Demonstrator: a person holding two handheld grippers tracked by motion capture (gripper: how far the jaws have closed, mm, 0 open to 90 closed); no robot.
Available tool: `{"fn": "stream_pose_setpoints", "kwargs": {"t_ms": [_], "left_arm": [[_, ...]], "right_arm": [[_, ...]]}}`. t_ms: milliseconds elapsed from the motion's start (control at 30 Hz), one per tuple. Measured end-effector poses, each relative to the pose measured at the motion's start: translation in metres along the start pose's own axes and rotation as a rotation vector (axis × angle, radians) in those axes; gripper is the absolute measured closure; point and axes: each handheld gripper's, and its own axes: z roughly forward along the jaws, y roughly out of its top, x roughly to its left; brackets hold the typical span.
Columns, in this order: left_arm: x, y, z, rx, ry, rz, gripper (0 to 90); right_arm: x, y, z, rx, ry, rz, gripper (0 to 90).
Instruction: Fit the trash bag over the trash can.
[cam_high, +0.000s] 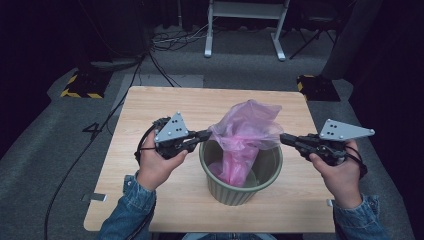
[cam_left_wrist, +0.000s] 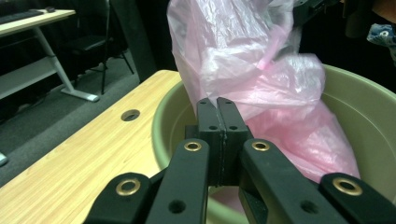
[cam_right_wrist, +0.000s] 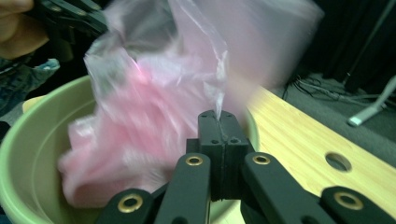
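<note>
A pale green bin (cam_high: 241, 186) is seen standing upright on the wooden table (cam_high: 150, 195), near its front edge and between the two hands, its open mouth turned upward. A thin pink plastic bag (cam_high: 245, 131) is draped into it: the lower part is bunched inside the bin against the inner wall, while the upper part is held up above the rim, so that the bag's long axis runs roughly upright, tilted a little toward the far right. In the high view the left gripper (cam_high: 207, 135) is brought in from the left at rim height and the right gripper (cam_high: 283, 138) from the right, each pointed inward at the bag. In the left gripper view the jaws are seen pressed together with the film of the bag (cam_left_wrist: 243, 56) pinched at their tips, just above the bin's rim (cam_left_wrist: 161, 121). In the right gripper view the jaws are likewise closed, a fold of the bag (cam_right_wrist: 154, 116) being caught between them; the film there is blurred. The bin wall (cam_right_wrist: 28, 154) is seen below.
</note>
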Motion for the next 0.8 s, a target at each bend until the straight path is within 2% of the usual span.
{"fn": "stream_pose_setpoints", "kwargs": {"t_ms": [33,67,100,133,167,233,267,300,367,433,533,567,600,633,800], "left_arm": [[0.0,0.0,0.0,0.0,0.0,0.0,90.0],[0.002,-0.002,-0.004,-0.001,0.014,-0.008,90.0],[0.007,-0.005,-0.01,-0.009,0.014,-0.032,90.0],[0.009,-0.007,-0.013,-0.014,0.008,-0.045,90.0],[0.01,-0.009,-0.014,-0.018,0.005,-0.051,90.0],[0.008,-0.009,-0.013,-0.023,-0.013,-0.047,90.0],[0.006,-0.009,-0.012,-0.029,-0.027,-0.042,90.0],[0.006,-0.009,-0.012,-0.029,-0.027,-0.042,90.0],[0.002,-0.007,-0.008,-0.037,-0.055,-0.033,90.0],[-0.006,-0.003,-0.002,-0.045,-0.094,-0.008,90.0],[-0.01,-0.001,0.001,-0.047,-0.114,0.009,90.0],[-0.011,-0.001,0.002,-0.048,-0.122,0.015,90.0],[-0.014,-0.001,0.005,-0.047,-0.136,0.017,90.0],[-0.014,-0.002,0.007,-0.044,-0.143,0.018,90.0],[-0.015,-0.007,0.016,-0.033,-0.166,0.004,90.0]], "right_arm": [[0.0,0.0,0.0,0.0,0.0,0.0,90.0],[-0.002,-0.001,-0.002,0.008,-0.02,0.002,90.0],[-0.009,-0.005,-0.009,0.019,-0.043,0.03,90.0],[-0.011,-0.007,-0.01,0.019,-0.047,0.037,90.0],[-0.014,-0.009,-0.013,0.024,-0.045,0.049,90.0],[-0.016,-0.01,-0.013,0.015,-0.013,0.051,90.0],[-0.015,-0.01,-0.012,0.011,0.001,0.051,85.4],[-0.015,-0.01,-0.012,0.011,0.001,0.051,85.4],[-0.011,-0.006,-0.002,0.009,-0.005,0.022,62.5],[-0.007,-0.003,0.005,0.003,-0.015,-0.004,50.5],[-0.005,0.004,0.018,-0.008,-0.031,-0.036,34.6],[-0.005,0.004,0.018,-0.008,-0.031,-0.036,34.6],[-0.007,0.007,0.027,-0.01,-0.025,-0.047,28.2],[-0.008,0.008,0.031,-0.009,-0.015,-0.044,26.3],[-0.011,0.009,0.055,0.008,0.036,-0.033,23.4]]}}
